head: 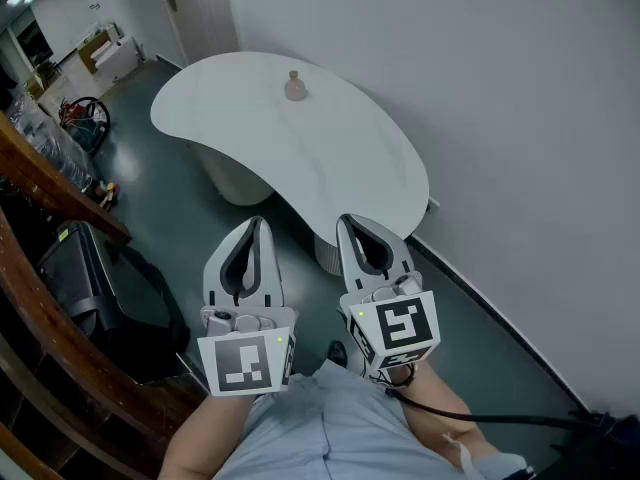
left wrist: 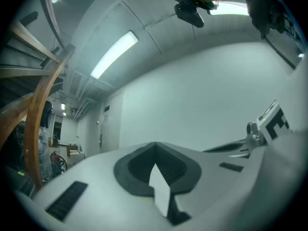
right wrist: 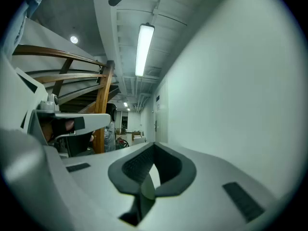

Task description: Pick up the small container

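Grippers first: our left gripper point(head: 258, 226) and our right gripper point(head: 346, 222) point forward side by side, close in front of our body. In the left gripper view the two jaws meet at their tips with nothing between them. In the right gripper view the jaws are likewise pressed together and empty. Both of these views look out on a pale wall point(right wrist: 240, 81) and a long ceiling light point(left wrist: 114, 54).

Just beyond the jaw tips and below them, we see the near end of a white, kidney-shaped table point(head: 340, 168) that curves away to the far left. The small container point(head: 295, 87), pinkish with a narrow neck, stands upright near the table's far edge, well apart from both grippers.

A black cable point(head: 480, 418) trails from the right gripper off to the right. On the left, a wooden railing point(head: 40, 183) runs past a dark bulky object point(head: 100, 288) that sits on the grey-green floor point(head: 180, 198).
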`<state>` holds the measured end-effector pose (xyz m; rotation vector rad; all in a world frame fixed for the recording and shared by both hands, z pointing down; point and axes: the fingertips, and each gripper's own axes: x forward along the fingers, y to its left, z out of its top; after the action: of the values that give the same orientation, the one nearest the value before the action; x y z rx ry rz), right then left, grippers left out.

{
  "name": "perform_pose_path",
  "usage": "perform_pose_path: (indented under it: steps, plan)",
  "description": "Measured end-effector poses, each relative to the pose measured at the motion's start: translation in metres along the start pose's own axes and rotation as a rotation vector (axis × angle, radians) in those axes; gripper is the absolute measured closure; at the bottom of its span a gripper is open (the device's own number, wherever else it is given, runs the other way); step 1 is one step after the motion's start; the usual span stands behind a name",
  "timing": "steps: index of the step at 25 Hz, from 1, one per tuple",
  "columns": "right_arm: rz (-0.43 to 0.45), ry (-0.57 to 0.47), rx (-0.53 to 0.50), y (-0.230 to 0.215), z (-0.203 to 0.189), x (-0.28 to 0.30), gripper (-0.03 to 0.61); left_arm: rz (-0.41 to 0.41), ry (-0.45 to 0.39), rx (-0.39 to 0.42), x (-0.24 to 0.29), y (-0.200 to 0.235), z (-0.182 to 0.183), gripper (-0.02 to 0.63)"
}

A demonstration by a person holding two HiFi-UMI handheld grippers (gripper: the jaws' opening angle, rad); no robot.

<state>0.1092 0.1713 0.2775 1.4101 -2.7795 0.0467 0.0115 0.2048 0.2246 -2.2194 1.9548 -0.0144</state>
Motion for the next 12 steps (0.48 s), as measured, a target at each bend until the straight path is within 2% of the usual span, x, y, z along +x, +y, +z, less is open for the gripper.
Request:
perform_pose_path:
  steps: [7,12]
  plan:
    - [0.009,0.004,0.001,-0.005,-0.003,0.001,0.578,0.016,-0.004,0.008,0.005,-0.001,0.000,0.615]
    - [0.028,-0.012,0.009,-0.011,-0.002,0.003,0.578,0.059,0.010,-0.038,0.007,-0.005,-0.003,0.615]
